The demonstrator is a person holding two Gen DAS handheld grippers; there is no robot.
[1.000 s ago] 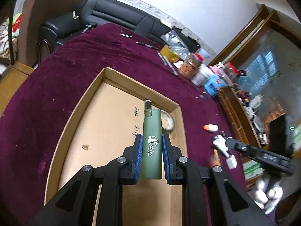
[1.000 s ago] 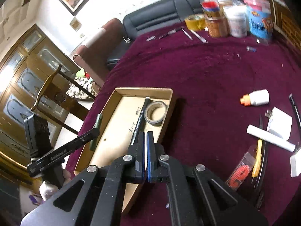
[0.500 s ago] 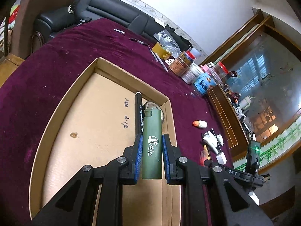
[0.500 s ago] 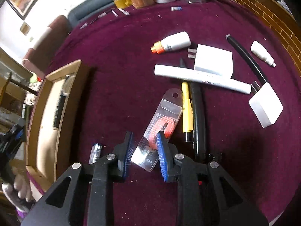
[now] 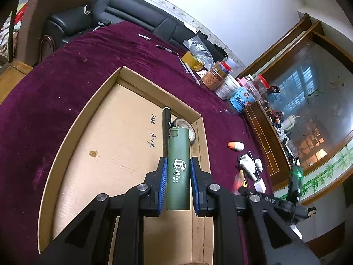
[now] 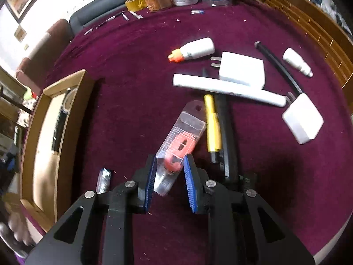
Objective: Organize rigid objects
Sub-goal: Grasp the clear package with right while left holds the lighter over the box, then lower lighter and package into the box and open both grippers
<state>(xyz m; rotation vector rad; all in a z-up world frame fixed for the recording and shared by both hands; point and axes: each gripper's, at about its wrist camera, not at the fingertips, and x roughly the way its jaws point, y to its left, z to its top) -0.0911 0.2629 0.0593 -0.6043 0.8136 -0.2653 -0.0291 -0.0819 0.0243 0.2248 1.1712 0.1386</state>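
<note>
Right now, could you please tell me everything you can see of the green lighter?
The green lighter is a slim, matte, dark green body, plastic by the look of it, with a white logo and small lettering on its face and a notched cap at the far end. It is held lengthwise in the left gripper, whose blue-padded fingers press on its two sides. It hangs over the cardboard box, above the black pen and tape roll inside.
</note>
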